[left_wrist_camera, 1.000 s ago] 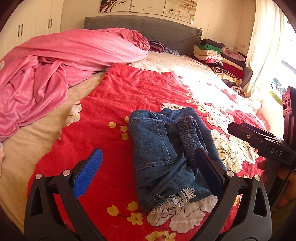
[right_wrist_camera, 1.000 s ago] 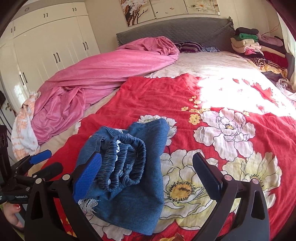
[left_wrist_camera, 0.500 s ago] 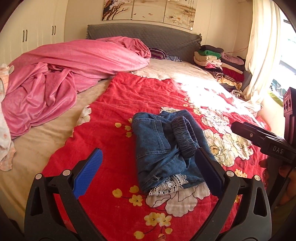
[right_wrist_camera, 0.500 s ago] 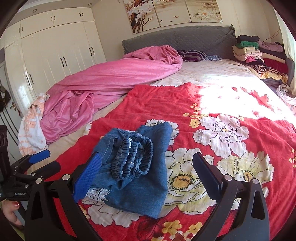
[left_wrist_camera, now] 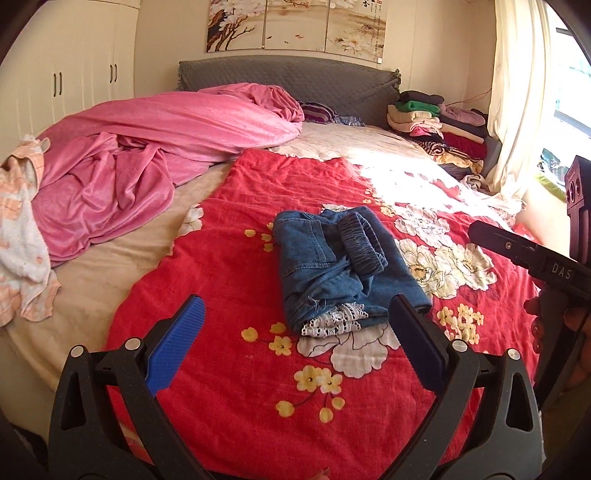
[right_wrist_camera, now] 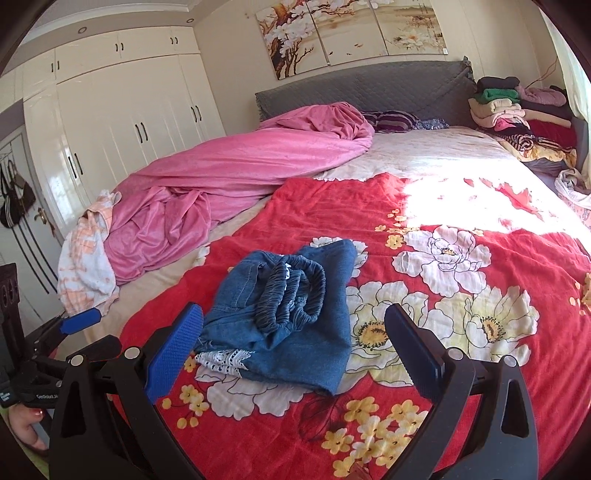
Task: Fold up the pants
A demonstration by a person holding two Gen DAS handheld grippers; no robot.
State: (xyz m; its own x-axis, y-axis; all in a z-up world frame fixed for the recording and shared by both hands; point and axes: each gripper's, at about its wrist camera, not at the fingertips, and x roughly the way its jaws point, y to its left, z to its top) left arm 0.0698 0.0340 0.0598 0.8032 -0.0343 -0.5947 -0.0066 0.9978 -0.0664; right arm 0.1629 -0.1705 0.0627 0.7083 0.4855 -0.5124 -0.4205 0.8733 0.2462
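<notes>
Grippers first, both nearest the viewer at the foot of the bed. Left gripper (left_wrist_camera: 293,319): fingers spread wide, blue ribbed pad on one finger (left_wrist_camera: 177,341), nothing between them, held above the red floral blanket (left_wrist_camera: 229,387) and clear of the cloth. Right gripper (right_wrist_camera: 293,326): likewise spread wide and holding nothing, raised just short of the near edge of the garment; from the left wrist view its body shows at the right edge, with the holder's fingers wrapped round the grip. Pants (left_wrist_camera: 343,267): blue denim, folded into a compact bundle, lying on the red floral blanket just beyond both sets of fingertips and touched by neither. Elastic waistband (right_wrist_camera: 295,291) is gathered on top of the bundle; a white lace hem (right_wrist_camera: 225,360) pokes out at the near end (one pocket seam faces up on the left side). Further left, a patterned orange-and-white towel (left_wrist_camera: 22,236) hangs at the mattress edge, beside a rumpled pink blanket (left_wrist_camera: 166,147) that runs up toward the grey headboard (left_wrist_camera: 288,79). Far right corner: stack of folded clothes (left_wrist_camera: 439,125) next to the curtain (left_wrist_camera: 513,96). White wardrobe (right_wrist_camera: 122,122) along the left wall; flower paintings (right_wrist_camera: 351,29) above the headboard.
</notes>
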